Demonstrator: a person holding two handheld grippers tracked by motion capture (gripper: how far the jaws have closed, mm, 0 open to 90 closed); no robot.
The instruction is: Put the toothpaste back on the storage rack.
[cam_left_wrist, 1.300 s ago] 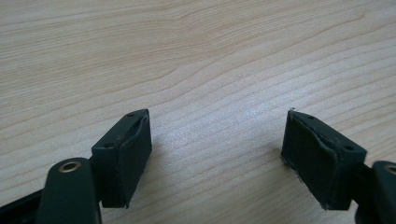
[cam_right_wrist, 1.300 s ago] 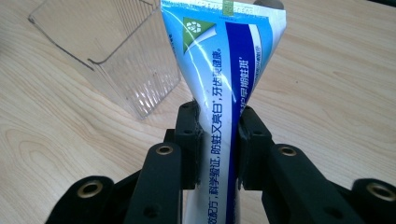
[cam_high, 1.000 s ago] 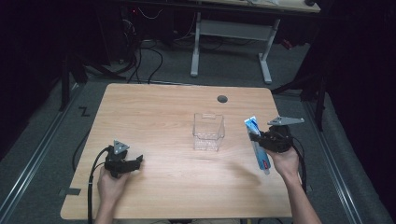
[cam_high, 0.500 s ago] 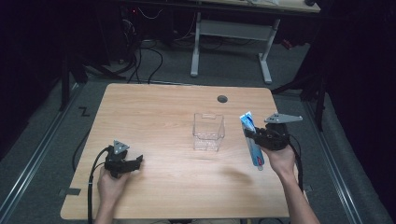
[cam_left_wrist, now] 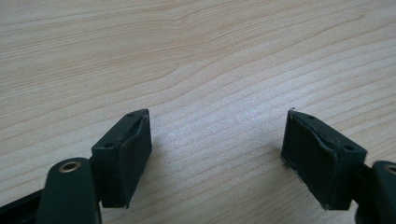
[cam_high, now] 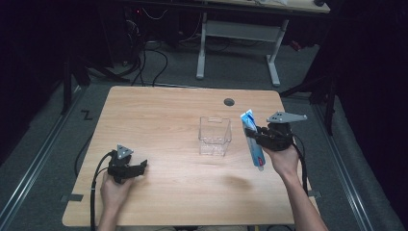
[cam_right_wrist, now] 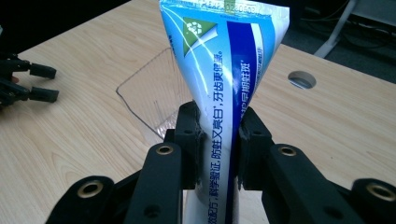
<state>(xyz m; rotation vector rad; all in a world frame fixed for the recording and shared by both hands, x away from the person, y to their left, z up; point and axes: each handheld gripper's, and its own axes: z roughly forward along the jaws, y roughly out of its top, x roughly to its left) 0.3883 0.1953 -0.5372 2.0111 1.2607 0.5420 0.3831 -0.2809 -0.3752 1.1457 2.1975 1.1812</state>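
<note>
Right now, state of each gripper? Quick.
Left gripper: open, nothing between the jaws, low over the table.
Right gripper: shut on the toothpaste tube, beside the clear box.

Black grippers (cam_high: 126,168), grey plates, brass screws, blk cables.

It looks like a lab or workshop. A wooden table (cam_high: 159,115) stands on grey carpet; at 12 o'clock, a desk frame (cam_high: 238,36) and tangled cables (cam_high: 149,53) sit in darkness.
</note>
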